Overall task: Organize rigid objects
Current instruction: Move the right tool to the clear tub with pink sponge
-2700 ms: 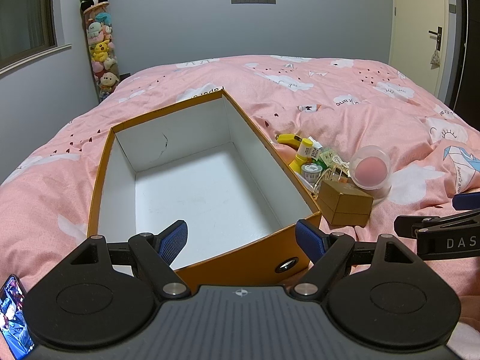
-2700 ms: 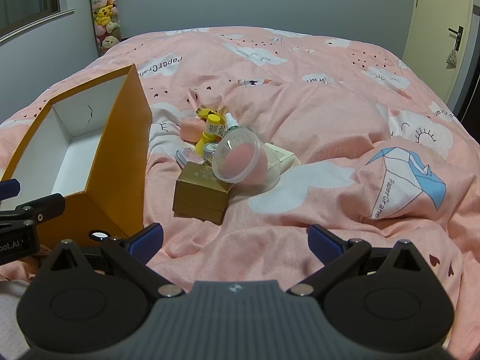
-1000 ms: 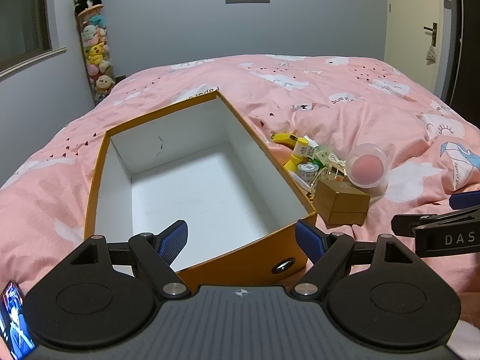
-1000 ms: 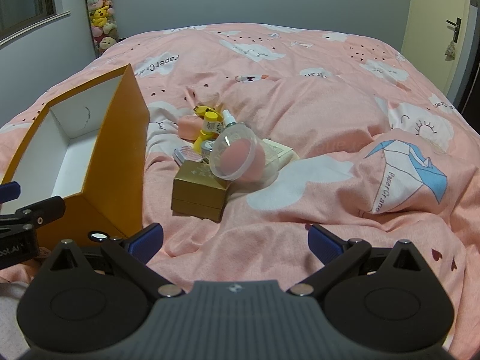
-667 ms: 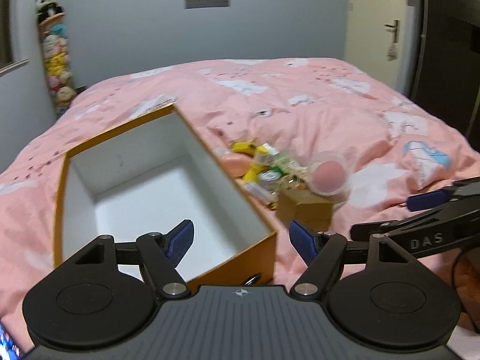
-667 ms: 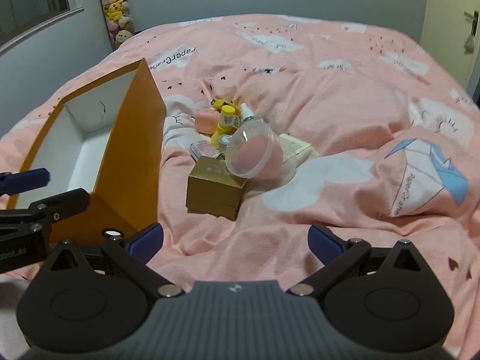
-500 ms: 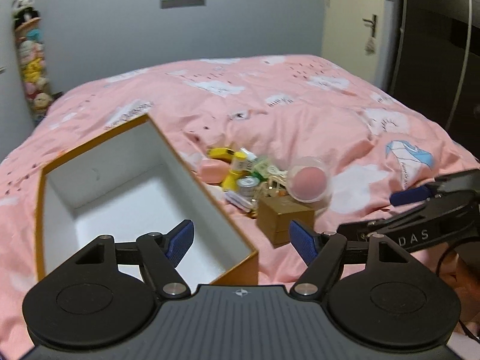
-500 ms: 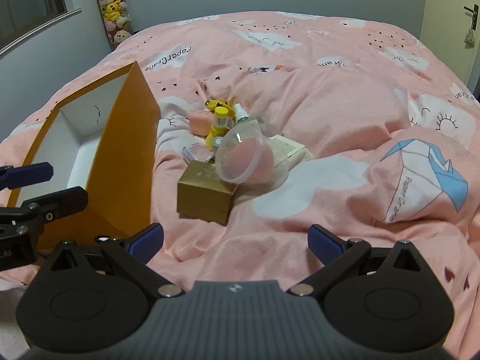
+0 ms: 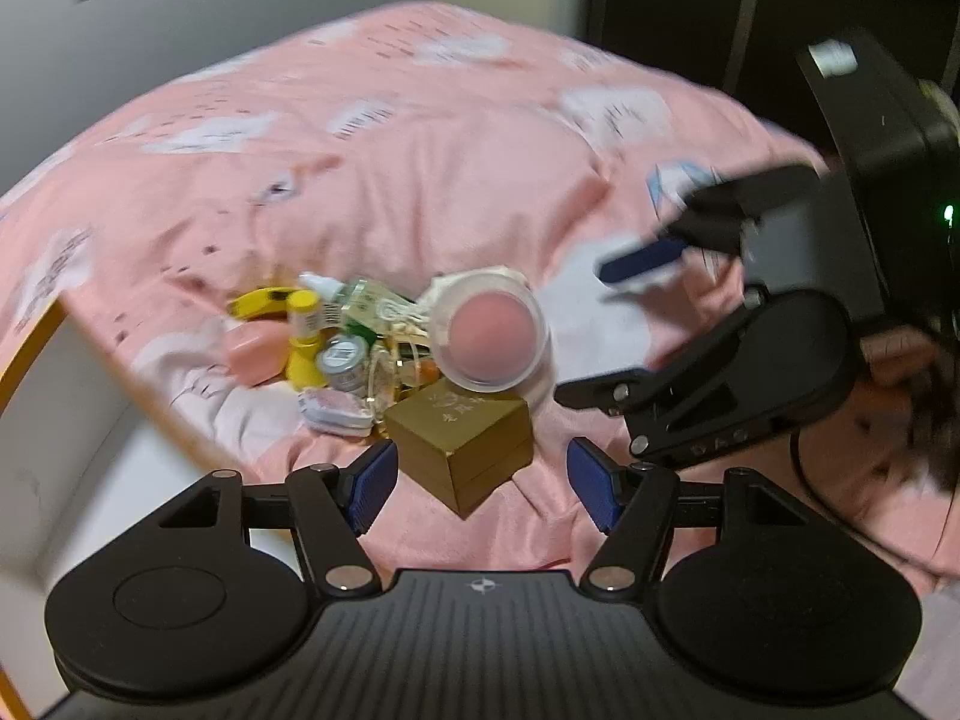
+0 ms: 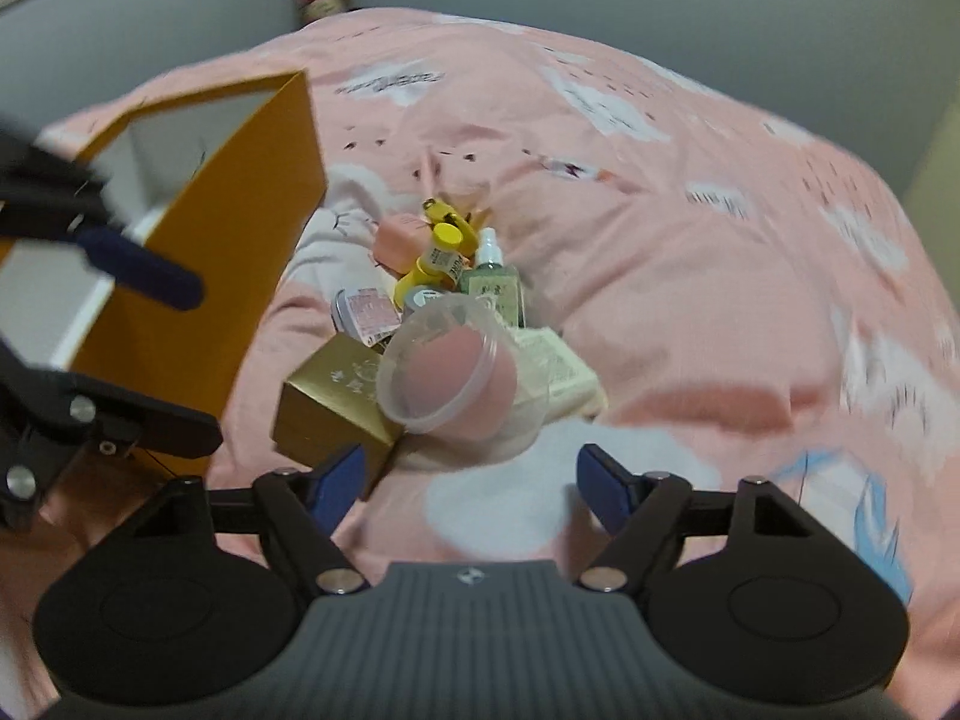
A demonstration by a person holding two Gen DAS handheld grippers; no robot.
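A pile of small objects lies on the pink bed. A gold box [image 9: 465, 441] [image 10: 333, 405] sits nearest, with a clear round case holding a pink sponge [image 9: 492, 339] [image 10: 453, 375] leaning on it. Behind are a yellow bottle [image 9: 305, 336] [image 10: 441, 255], a green spray bottle [image 10: 492, 279], a pink soap [image 9: 255, 348] and a small tin [image 9: 345, 360]. My left gripper [image 9: 480, 483] is open and empty just in front of the gold box. My right gripper [image 10: 471, 480] is open and empty, close before the sponge case.
An open orange box with a white inside [image 10: 198, 228] [image 9: 66, 420] stands left of the pile. The pink quilt [image 10: 690, 210] spreads to the right and far side. A flat cream packet [image 10: 558, 369] lies under the sponge case.
Both grippers have swung and moved in toward the pile. The left one has turned right, away from the orange box, and now faces the gold box. Both views are blurred by motion.
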